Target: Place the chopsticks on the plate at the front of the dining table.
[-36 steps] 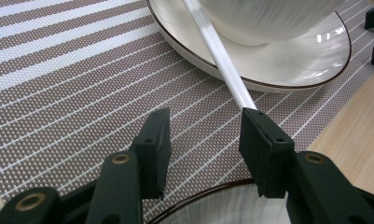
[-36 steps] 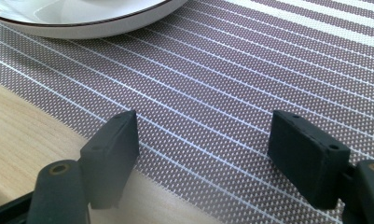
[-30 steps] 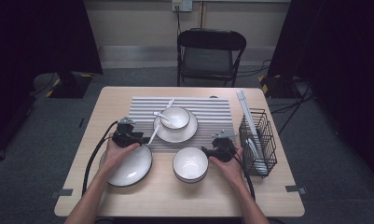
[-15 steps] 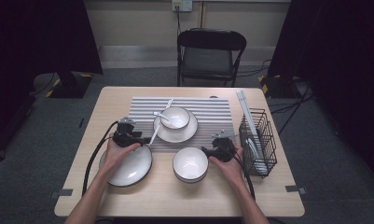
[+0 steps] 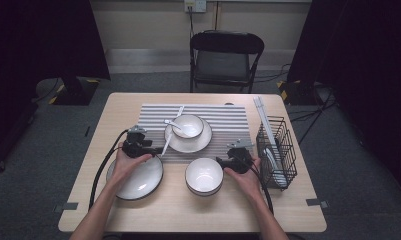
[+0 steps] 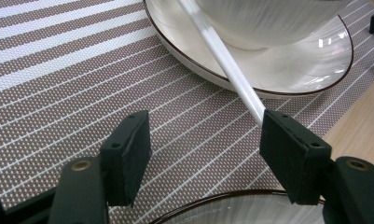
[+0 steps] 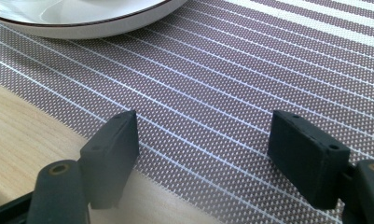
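A place setting was laid out on the table (image 5: 288,210): a small bowl (image 5: 188,125) with a spoon (image 5: 171,123) stood on a saucer (image 5: 190,142) on the striped mat (image 5: 228,120), a plate (image 5: 135,178) and a second bowl (image 5: 204,176) nearer the person. The left tool (image 5: 153,148) was held low over the mat just beyond the plate's rim, its jaws having just been opening and standing wide, nothing gripped; a white chopstick (image 6: 222,58) leaning on the saucer ended at one pad, apparently just set down there. The right tool (image 5: 223,161) was held wide and empty beside the second bowl, probably waiting. More utensils were kept in the wire basket (image 5: 278,150).
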Tool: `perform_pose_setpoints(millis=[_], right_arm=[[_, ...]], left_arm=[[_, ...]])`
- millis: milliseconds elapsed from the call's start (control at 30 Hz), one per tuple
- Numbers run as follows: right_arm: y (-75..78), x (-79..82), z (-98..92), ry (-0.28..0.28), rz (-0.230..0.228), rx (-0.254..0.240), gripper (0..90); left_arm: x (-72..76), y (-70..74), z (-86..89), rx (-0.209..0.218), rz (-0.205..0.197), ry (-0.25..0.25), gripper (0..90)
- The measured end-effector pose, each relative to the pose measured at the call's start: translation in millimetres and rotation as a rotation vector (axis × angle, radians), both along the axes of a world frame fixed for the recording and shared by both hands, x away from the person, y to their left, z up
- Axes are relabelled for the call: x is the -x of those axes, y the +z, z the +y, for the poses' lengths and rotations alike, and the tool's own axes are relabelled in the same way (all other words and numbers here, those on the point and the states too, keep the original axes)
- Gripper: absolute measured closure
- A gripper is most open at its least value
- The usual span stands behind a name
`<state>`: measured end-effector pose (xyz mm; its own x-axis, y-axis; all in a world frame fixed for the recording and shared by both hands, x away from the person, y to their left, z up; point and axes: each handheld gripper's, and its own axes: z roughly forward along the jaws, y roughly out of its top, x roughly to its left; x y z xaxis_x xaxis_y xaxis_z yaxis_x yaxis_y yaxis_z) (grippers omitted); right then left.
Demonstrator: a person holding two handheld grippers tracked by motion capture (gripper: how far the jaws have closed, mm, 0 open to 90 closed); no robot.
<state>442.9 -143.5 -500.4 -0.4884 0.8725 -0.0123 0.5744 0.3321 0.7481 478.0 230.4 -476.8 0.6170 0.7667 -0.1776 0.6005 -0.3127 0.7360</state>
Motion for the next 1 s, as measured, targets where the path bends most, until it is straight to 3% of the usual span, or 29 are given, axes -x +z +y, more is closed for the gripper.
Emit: perform_pose_setpoints(millis=[167, 1000], right_arm=[[0.0, 0.0, 0.1, -0.001, 0.001, -0.001, 24.1], [0.0, 0.1, 0.1, -0.002, 0.001, -0.001, 24.1]], left_arm=[[0.5, 0.2, -2.4, 0.016, 0.006, -0.001, 33.1], [1.8, -1.0, -9.6, -0.012, 0.001, -0.043, 28.6]])
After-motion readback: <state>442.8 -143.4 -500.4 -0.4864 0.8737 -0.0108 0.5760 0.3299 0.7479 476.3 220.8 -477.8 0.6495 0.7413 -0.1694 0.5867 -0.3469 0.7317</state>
